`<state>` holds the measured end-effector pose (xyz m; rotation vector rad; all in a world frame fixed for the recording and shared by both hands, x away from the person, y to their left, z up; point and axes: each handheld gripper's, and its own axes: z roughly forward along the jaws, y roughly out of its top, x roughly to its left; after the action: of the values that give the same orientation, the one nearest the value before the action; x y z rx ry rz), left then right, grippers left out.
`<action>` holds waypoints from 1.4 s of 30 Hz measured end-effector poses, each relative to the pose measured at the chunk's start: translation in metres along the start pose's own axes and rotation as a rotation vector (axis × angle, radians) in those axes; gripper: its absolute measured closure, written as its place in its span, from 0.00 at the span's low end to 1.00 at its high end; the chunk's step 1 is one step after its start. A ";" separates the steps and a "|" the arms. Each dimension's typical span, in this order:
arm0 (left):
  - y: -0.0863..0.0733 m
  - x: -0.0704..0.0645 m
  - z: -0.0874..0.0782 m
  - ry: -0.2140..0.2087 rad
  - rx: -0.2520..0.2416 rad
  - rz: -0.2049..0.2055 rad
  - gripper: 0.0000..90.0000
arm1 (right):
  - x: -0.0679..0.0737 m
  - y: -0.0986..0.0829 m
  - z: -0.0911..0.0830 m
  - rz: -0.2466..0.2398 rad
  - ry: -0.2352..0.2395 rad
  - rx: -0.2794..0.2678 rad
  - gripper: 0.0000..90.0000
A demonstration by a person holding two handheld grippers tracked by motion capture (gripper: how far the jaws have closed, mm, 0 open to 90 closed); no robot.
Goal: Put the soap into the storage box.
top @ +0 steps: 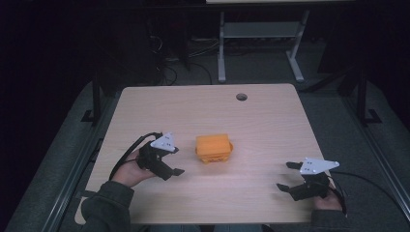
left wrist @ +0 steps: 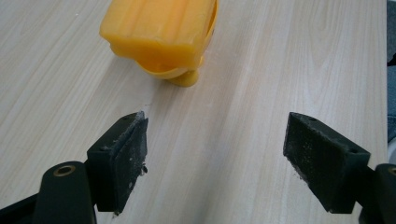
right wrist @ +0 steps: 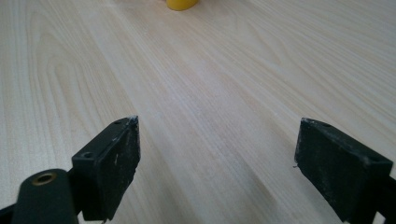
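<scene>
On the desk [top: 270, 116] an orange box [top: 213, 147] lies just ahead of the left claw [top: 169, 162], jaws spread; the right claw [top: 287, 176], also spread, sits farther off.

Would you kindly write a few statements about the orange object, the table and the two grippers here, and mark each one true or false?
1. The orange object lies on the wooden table, apart from both grippers. True.
2. The left gripper is shut on the orange object. False: its fingers stand wide apart with bare table between them, and the object lies beyond them.
3. The right gripper is open and holds nothing. True.
4. The orange object lies closer to the right gripper than to the left one. False: in the high view it sits nearer the left gripper.
5. A round hole is cut in the table near its far edge. True.
</scene>
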<state>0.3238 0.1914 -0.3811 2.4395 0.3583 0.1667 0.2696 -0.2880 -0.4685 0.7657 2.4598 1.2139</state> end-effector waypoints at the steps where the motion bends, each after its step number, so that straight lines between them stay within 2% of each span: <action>1: -0.001 0.000 -0.001 0.000 0.008 0.005 0.23 | 0.000 0.000 0.000 0.000 0.000 0.002 0.15; 9: -0.016 -0.006 -0.004 0.004 -0.018 -0.014 0.23 | 0.000 -0.002 0.000 0.010 -0.005 0.011 0.15; 16: -0.028 -0.009 -0.006 0.006 -0.006 -0.015 0.23 | 0.000 -0.003 0.000 0.016 -0.010 0.013 0.15; 17: -0.031 -0.012 -0.005 0.008 -0.022 -0.034 0.23 | 0.001 -0.003 0.000 0.018 -0.012 0.015 0.15; 26: -0.043 -0.015 -0.007 0.014 -0.006 -0.036 0.23 | 0.001 -0.003 0.000 0.011 -0.014 0.016 0.15; 30: -0.047 -0.017 -0.007 0.016 -0.015 -0.056 0.23 | 0.001 -0.003 0.000 0.009 -0.014 0.018 0.15; 40: -0.059 -0.021 -0.009 0.028 -0.004 -0.055 0.23 | 0.002 -0.003 0.001 0.009 -0.010 0.025 0.15; 42: -0.066 -0.022 -0.009 0.034 -0.005 -0.073 0.23 | 0.002 -0.003 0.002 0.010 -0.005 0.028 0.15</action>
<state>0.2867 0.2399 -0.4166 2.4166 0.4601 0.1772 0.2674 -0.2869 -0.4724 0.7886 2.4763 1.1824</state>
